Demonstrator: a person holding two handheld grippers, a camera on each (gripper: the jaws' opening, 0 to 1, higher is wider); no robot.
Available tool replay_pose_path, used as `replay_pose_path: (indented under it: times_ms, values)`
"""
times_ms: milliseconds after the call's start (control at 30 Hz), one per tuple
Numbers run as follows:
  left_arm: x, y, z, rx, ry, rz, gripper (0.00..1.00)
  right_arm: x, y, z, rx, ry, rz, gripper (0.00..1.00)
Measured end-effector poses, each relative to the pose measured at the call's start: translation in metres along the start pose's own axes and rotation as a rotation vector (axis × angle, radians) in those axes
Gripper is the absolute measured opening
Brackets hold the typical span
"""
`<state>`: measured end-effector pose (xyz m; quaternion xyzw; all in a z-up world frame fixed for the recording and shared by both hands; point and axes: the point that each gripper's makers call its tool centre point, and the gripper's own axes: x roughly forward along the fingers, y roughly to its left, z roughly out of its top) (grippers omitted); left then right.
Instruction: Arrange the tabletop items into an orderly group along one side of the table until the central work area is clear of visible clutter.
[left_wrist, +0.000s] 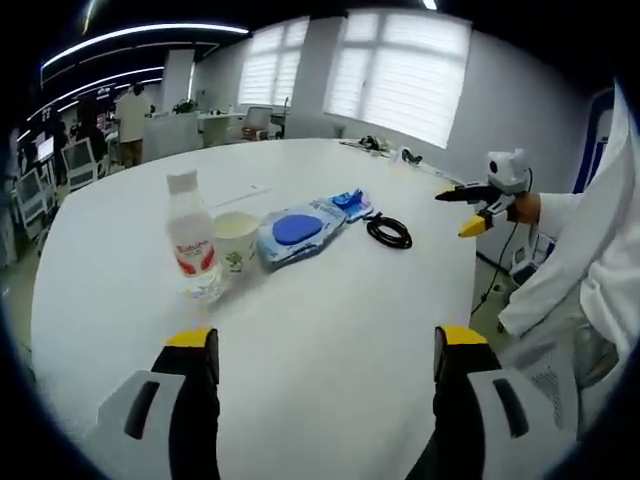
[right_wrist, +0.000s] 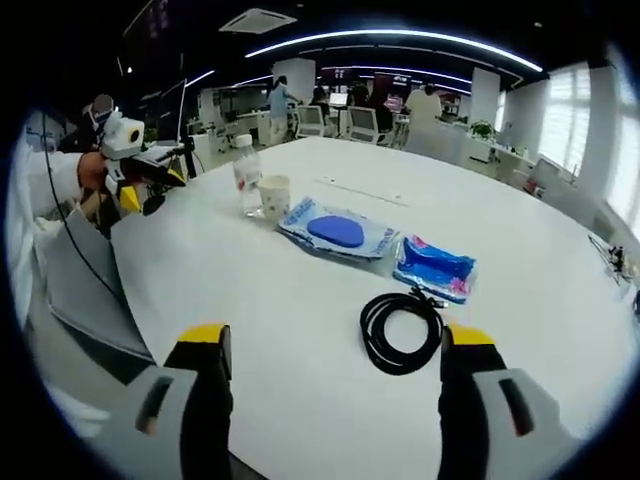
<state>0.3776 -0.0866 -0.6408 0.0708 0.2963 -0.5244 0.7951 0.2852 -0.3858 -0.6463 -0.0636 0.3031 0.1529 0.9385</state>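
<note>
On the white table (left_wrist: 330, 330), a row of small items runs across the far half. At one end stands a clear plastic bottle (left_wrist: 192, 237) with a white cap and a red-and-white label, upright; whether any liquid is in it cannot be told. Just beside it, touching or nearly so, stands a pale paper cup (left_wrist: 235, 240) with a small green print, open side up; its contents cannot be made out. Next comes a flat clear packet with a dark blue oval inside (left_wrist: 297, 230), lying flat, and against its far corner a smaller bright blue packet (left_wrist: 350, 200). A coiled black cable (left_wrist: 389, 231) lies a little apart from that, nearest the table's edge.

From the right gripper view the same row reads in reverse: cable (right_wrist: 402, 331) closest, then the blue packet (right_wrist: 434, 267), the oval packet (right_wrist: 337, 231), the cup (right_wrist: 274, 196) and the bottle (right_wrist: 246, 175) farthest.

Both claws are spread wide with nothing between them. The left gripper (left_wrist: 325, 345) hangs over bare tabletop short of the bottle and cup; the right gripper (right_wrist: 334, 345) hangs low near the table's edge, its jaws either side of the cable but above it. Each shows small in the other's view, held by a person in a white sleeve (left_wrist: 590, 240).

Around the table lies an open office: blinds over large windows (left_wrist: 400, 70), ceiling light strips (right_wrist: 400, 38), desks, chairs and people standing far off.
</note>
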Motion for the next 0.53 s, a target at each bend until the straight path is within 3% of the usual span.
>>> replay_pose_path:
  times_ms: [533]
  values:
    - [0.003,-0.0064,0.0016,0.002,-0.005,-0.013,0.91,-0.0047,0.0002,-0.0022,0.001,-0.001,-0.006,0.86]
